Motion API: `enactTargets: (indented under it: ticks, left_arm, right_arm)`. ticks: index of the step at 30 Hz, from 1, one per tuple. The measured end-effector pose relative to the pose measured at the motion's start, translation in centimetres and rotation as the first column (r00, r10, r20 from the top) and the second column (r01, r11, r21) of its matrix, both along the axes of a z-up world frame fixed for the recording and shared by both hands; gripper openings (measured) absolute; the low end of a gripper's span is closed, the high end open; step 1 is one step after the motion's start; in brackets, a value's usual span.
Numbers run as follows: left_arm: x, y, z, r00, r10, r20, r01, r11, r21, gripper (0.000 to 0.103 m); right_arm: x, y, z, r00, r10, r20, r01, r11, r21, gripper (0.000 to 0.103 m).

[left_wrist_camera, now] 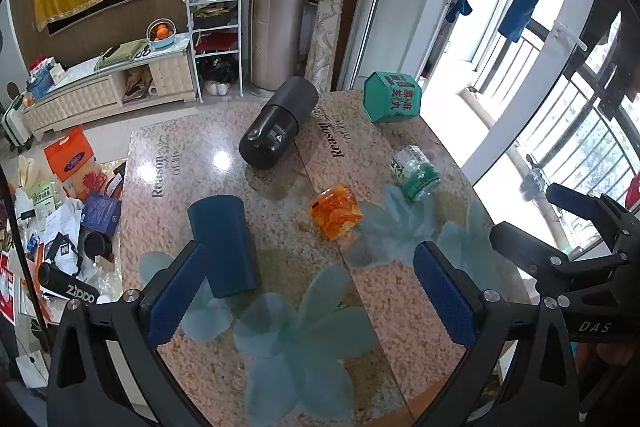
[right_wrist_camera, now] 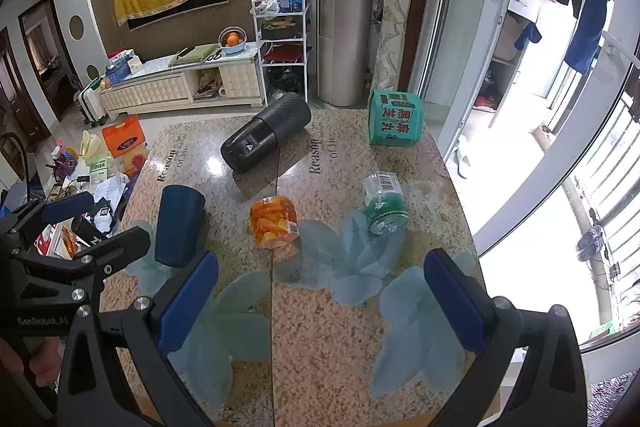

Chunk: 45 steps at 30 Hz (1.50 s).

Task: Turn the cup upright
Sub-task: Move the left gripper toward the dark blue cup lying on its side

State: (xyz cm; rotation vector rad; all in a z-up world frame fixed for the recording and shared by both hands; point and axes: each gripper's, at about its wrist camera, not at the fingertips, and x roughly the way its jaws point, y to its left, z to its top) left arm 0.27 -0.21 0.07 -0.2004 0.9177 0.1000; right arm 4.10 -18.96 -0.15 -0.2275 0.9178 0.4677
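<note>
A dark blue cup stands upside down on the speckled table, at its left side; it also shows in the right wrist view. My left gripper is open and empty above the table's near part, its left finger just in front of the cup. My right gripper is open and empty, hovering over the near middle, right of the cup. The right gripper also shows at the right edge of the left wrist view, and the left gripper at the left edge of the right wrist view.
A black flask lies on its side at the back. A green carton stands at the far right. An orange jar and a green-capped clear jar lie mid-table. Cluttered floor lies left of the table; windows are on the right.
</note>
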Motion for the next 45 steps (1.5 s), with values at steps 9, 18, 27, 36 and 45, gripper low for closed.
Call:
enactTargets:
  ticks: [9, 18, 27, 36, 45]
  left_arm:
    - [0.0, 0.2, -0.2, 1.000, 0.000, -0.008, -0.001, 1.000, -0.004, 0.103]
    - [0.1, 0.3, -0.5, 1.000, 0.000, -0.019, 0.000, 1.000, -0.011, 0.103]
    - [0.3, 0.5, -0.7, 0.999, 0.004, -0.045, -0.004, 1.000, -0.008, 0.103]
    - [2.0, 3.2, -2.4, 0.987, 0.073, -0.141, -0.077, 0.997, -0.023, 0.103]
    - [5.3, 7.4, -7.0, 0.944, 0.137, -0.300, -0.173, 0.980, -0.098, 0.103]
  right_arm:
    - [0.0, 0.0, 0.0, 1.000, 0.001, -0.016, 0.000, 1.000, 0.003, 0.103]
    - [0.1, -0.1, 0.1, 1.000, 0.001, -0.015, -0.001, 1.000, 0.000, 0.103]
    - [0.5, 0.4, -0.3, 1.000, 0.012, -0.024, -0.012, 1.000, -0.012, 0.103]
    - [1.1, 0.5, -1.1, 0.998, 0.029, -0.055, -0.030, 0.999, -0.026, 0.103]
    - [3.0, 0.6, -2.7, 0.989, 0.071, -0.128, -0.079, 0.995, -0.055, 0.103]
